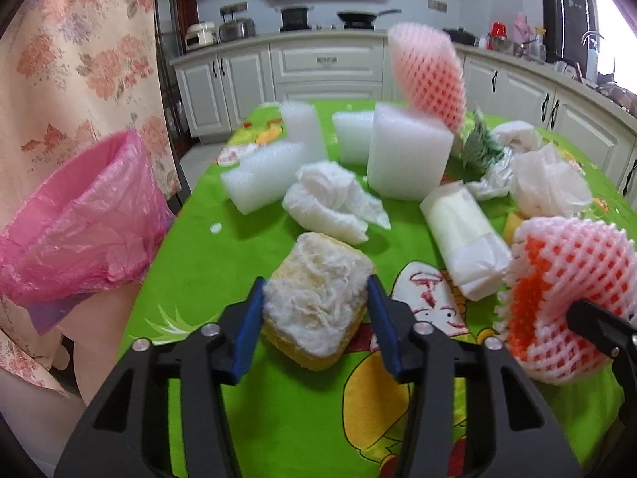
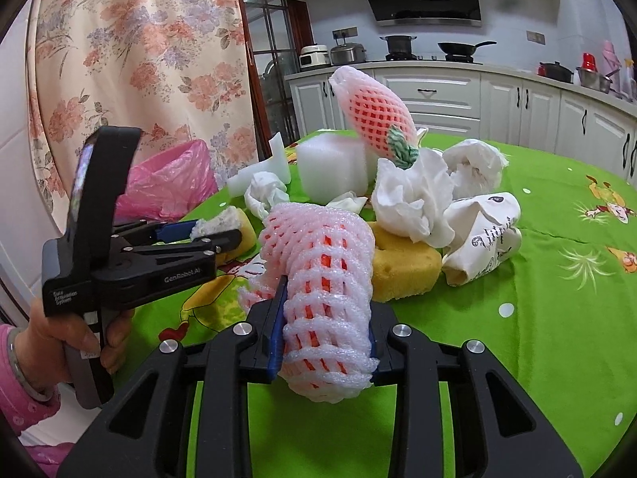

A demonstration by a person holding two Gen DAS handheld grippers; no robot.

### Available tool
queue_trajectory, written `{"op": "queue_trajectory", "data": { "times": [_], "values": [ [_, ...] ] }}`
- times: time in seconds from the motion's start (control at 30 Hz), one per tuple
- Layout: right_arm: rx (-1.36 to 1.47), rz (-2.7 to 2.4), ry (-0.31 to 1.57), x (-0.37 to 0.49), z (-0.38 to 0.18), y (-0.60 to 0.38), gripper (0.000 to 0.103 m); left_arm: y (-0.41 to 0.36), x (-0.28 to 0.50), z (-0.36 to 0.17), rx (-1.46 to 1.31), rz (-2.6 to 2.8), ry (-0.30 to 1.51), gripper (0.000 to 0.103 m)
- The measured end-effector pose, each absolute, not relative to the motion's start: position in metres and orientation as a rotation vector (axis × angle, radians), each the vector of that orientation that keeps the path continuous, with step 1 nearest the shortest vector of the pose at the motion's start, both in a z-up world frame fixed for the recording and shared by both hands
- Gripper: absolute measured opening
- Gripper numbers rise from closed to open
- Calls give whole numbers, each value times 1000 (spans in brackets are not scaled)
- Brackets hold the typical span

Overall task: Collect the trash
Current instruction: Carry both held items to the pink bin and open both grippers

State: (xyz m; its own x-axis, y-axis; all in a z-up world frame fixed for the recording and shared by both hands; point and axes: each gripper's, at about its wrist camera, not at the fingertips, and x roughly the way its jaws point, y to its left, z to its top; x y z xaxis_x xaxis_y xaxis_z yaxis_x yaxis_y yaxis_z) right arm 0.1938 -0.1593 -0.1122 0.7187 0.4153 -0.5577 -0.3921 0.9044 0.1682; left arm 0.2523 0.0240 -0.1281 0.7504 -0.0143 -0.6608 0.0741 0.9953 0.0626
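My left gripper (image 1: 316, 298) clamps a yellow sponge (image 1: 318, 298) lying flat near the table's (image 1: 207, 263) left edge, long axis running away from me; my right gripper (image 2: 326, 334) squeezes a foam fruit net (image 2: 326, 298), its tube standing roughly upright. I count two nets, two sponges and about four foam blocks; the second sponge (image 2: 402, 271) is half buried under crumpled tissue (image 2: 414, 199). The pink bag (image 1: 79, 223) hangs off the left edge, its bottom cut off.
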Motion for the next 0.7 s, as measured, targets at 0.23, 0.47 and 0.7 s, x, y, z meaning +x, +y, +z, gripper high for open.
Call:
{"op": "queue_trajectory", "data": {
  "times": [0.23,0.47,0.7],
  "values": [
    [1,470,581,189,-99,-146,31,22,214,-109,59,-42,604,41],
    [-25,519,521,194,-79,-120,31,61,189,-77,-30,25,515,41],
    [-41,621,480,213,-58,-75,31,103,173,-48,-67,116,437,42]
  ]
}}
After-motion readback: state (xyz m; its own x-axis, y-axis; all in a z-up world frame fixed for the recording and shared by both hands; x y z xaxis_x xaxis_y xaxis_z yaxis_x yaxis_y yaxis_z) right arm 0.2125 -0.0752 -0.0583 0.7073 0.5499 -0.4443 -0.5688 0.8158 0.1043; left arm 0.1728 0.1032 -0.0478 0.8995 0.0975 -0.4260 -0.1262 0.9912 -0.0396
